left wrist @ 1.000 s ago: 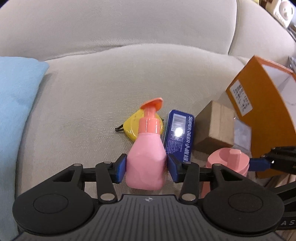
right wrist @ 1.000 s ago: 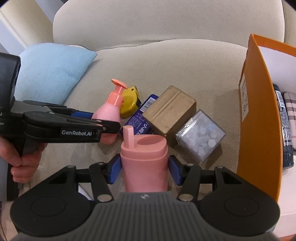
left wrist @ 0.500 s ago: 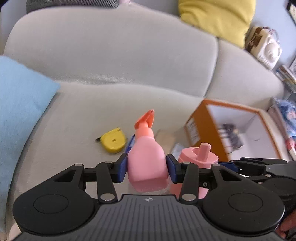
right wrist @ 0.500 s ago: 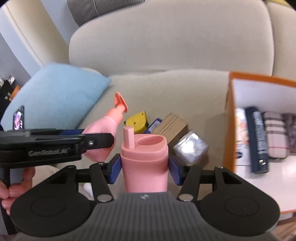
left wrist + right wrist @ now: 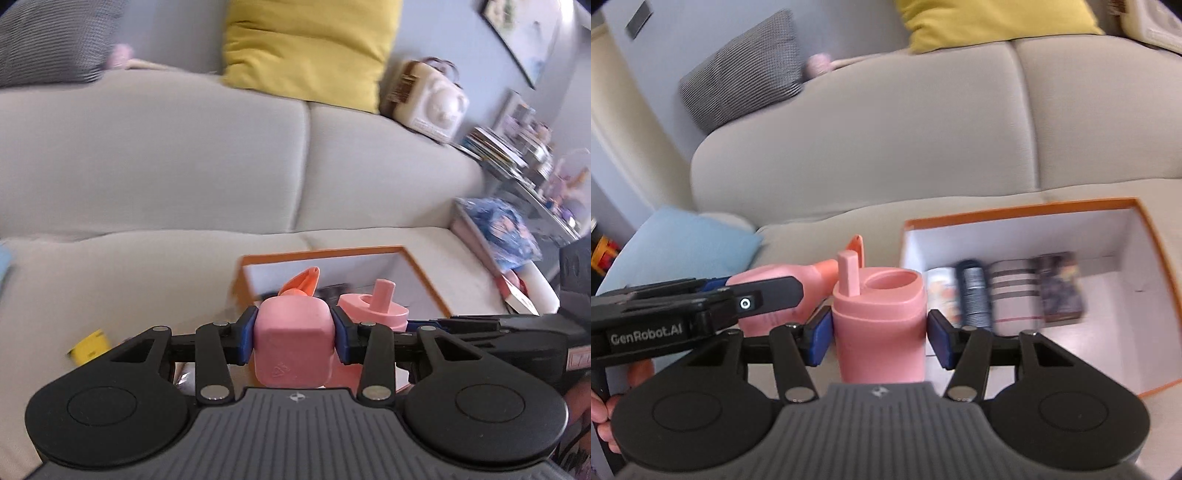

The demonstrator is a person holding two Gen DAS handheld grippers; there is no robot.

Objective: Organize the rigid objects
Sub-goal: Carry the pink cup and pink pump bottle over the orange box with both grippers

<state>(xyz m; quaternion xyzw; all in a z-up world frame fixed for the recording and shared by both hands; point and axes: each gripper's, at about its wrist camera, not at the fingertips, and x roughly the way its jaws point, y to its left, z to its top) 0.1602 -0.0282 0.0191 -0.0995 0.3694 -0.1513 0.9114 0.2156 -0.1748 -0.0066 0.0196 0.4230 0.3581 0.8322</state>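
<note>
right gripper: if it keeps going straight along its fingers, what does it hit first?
Likely the orange box. The right gripper, shut on the pink cup, points at the near-left corner of the box, about where the items lined up inside begin. Depth is unclear, so it could clip the box's left wall first.

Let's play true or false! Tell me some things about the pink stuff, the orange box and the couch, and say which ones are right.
1. The left gripper holds a pink pump bottle. True.
2. The right gripper holds a yellow tape measure. False: it holds a pink cup with a spout.
3. The orange box is empty. False: several items lie in a row inside it.
4. A yellow cushion sits on top of the sofa back. True.
5. The pump bottle is already inside the box. False: it is clamped between the left gripper's fingers, not yet in the box.
</note>
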